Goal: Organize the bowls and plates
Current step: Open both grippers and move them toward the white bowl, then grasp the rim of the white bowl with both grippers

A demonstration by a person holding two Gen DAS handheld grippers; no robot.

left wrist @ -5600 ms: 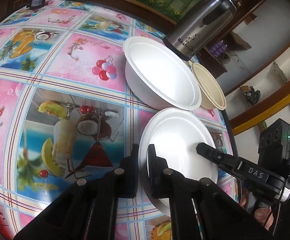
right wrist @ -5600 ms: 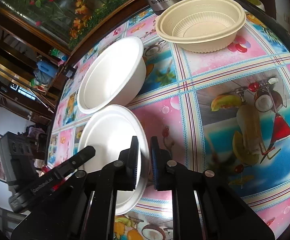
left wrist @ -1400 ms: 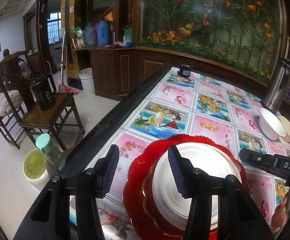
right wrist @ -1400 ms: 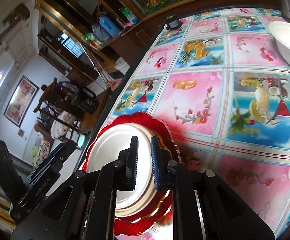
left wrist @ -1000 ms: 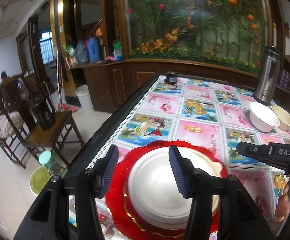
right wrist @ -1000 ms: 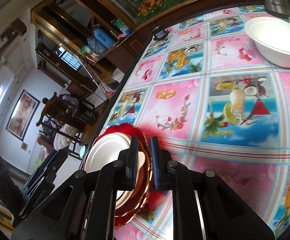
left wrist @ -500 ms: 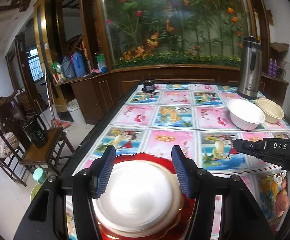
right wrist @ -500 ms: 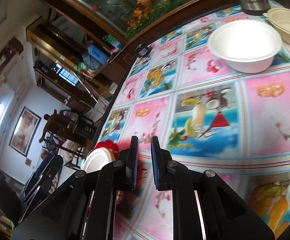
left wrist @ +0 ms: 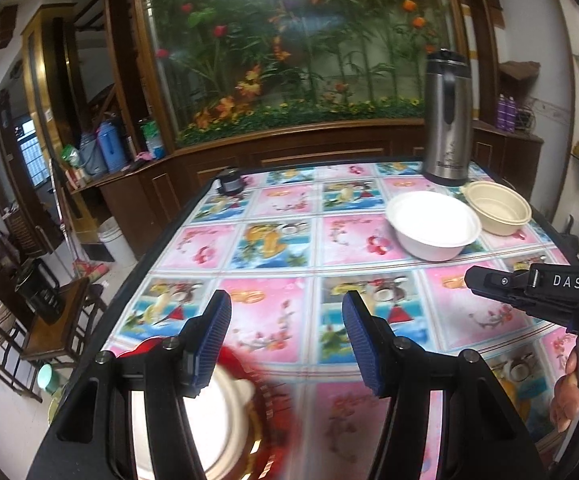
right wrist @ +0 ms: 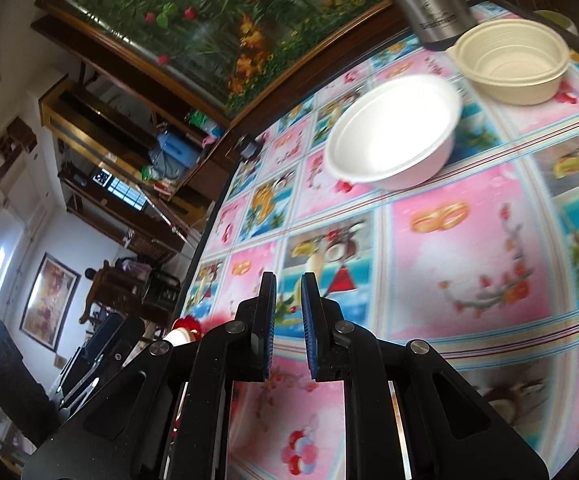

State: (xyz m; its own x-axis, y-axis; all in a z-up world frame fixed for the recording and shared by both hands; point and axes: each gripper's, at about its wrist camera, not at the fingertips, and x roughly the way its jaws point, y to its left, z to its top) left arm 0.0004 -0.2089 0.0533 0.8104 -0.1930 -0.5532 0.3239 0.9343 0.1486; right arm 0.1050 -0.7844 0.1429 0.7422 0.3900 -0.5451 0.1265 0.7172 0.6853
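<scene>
And the white round plate [left wrist: 213, 420] is down: a second ago both grippers framed it on the scalloped red plastic platter [left wrist: 277, 408], and now it sits there alone at the bottom left of the left wrist view, blurred, while both tools swing away up the table. That reads as the plate half of the job being settled, with the bowls next. The left gripper [left wrist: 285, 340] has its blue-padded jaws wide apart with nothing between them, only the pink fruit-print tablecloth [left wrist: 281, 248] showing through the gap. The right gripper [right wrist: 288, 326] has its jaws drawn close together with a narrow slit between, holding nothing; from the left wrist camera it pokes in at the right edge of the frame. The target now looks to be the wide white plastic bowl [right wrist: 393, 136], upper centre-right in the right wrist view, well ahead of the fingertips and a little to their right, standing upright. Just beyond it, close beside it at the upper right, sits the cream ribbed plastic bowl [right wrist: 513, 68], next to the tall steel thermos jug [left wrist: 447, 120]. My guess: the jaws must spread before taking that white rim.
</scene>
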